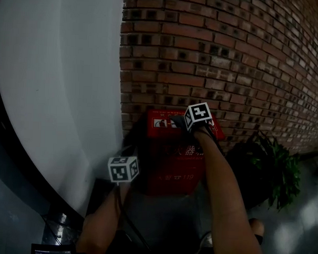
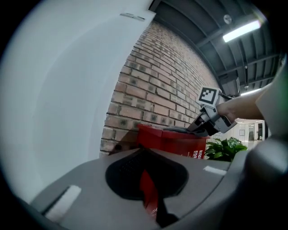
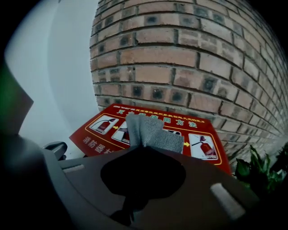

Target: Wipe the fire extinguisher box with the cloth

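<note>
Brickwork [image 1: 214, 58] is seen behind the fire extinguisher box [image 1: 173, 166]. Ceiling light [image 2: 243, 30] is shown by left gripper view only — right gripper [image 3: 144, 147] is clenched on grey cloth [image 3: 148, 132]; left gripper [image 2: 146, 157] closed, empty.

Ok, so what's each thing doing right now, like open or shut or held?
fire extinguisher box: closed, standing against the brick wall.
cloth: pinched in the right gripper, lying on the box's top.
right gripper: shut on the cloth.
left gripper: shut, holding nothing.
ceiling light: on.
</note>
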`<state>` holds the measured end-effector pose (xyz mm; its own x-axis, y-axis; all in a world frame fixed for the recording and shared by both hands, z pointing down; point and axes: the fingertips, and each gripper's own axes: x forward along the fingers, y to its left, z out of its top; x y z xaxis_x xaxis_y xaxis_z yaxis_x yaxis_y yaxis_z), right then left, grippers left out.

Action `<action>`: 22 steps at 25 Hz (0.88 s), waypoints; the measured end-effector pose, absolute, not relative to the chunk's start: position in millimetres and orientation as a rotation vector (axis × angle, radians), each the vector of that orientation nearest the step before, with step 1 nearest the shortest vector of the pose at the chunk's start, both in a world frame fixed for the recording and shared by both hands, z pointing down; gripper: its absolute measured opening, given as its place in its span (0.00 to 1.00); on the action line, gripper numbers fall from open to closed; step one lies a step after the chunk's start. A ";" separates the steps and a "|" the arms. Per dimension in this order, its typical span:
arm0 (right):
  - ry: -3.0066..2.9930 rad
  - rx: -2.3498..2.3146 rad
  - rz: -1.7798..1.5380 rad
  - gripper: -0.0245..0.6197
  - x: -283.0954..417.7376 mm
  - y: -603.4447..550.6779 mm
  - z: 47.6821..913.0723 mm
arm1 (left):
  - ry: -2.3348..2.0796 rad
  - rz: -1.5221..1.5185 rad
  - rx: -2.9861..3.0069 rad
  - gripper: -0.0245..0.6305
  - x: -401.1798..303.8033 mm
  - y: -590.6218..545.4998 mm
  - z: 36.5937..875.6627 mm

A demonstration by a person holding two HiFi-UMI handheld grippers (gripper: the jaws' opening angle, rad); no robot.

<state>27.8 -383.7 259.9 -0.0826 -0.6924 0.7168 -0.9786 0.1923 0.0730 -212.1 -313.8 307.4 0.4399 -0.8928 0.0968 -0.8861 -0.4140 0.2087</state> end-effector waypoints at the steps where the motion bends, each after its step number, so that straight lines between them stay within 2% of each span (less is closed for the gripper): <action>1: -1.830 1.580 0.587 0.08 40.1 -382.0 259.7 | -1.541 -0.050 2.453 0.04 -212.1 -314.7 308.6; 11: -1.753 1.734 0.629 0.08 154.2 -364.4 254.3 | -1.541 0.008 2.480 0.04 -203.7 -314.4 312.3; 22: -1.787 1.776 0.583 0.08 182.1 -360.2 250.4 | -1.512 0.035 2.507 0.04 -188.5 -314.9 314.4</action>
<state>182.1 -360.2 250.4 0.0231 -0.7588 0.6510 -0.9967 0.0334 0.0743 -188.5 -314.9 314.4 0.4724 -0.8717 0.1301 -0.8769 -0.4499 0.1695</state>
